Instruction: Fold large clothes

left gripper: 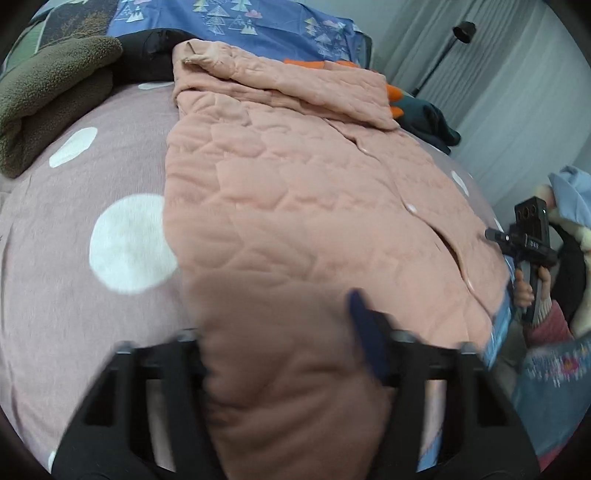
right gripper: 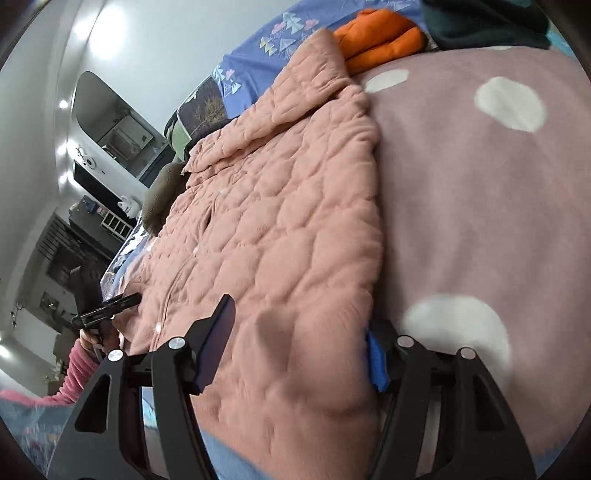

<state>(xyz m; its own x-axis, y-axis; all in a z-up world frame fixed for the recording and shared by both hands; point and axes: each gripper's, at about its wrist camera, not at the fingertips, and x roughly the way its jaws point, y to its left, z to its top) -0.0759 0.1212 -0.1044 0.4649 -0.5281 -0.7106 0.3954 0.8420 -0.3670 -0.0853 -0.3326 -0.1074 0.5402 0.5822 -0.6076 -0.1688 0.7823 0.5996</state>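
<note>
Two grippers are on one pink quilted jacket [left gripper: 295,192], which lies spread flat on a pink blanket [left gripper: 74,258] with white dots, so I'll place everything off the jacket. Left of it in the left wrist view sits a rumpled olive fleece [left gripper: 48,96], with a black garment [left gripper: 151,51] just past it by the jacket's collar end. Behind the jacket there's a blue sheet [left gripper: 258,22] with a triangle print. The left gripper [left gripper: 280,332] is at the jacket's near hem with a thick fold of fabric bunched between its fingers, so it's gripping the jacket. Off the jacket's right edge you can see the right gripper [left gripper: 517,243] from the side, held in a hand [left gripper: 524,291], and a dark green garment [left gripper: 428,118] with orange bits lies at the far right corner. In the right wrist view, the right gripper [right gripper: 295,339] straddles the jacket's hem with its fingers spread wide around a hump of cloth, and I can't tell if it's actually pinching. An orange garment [right gripper: 380,33] sits past the jacket's hood.
</note>
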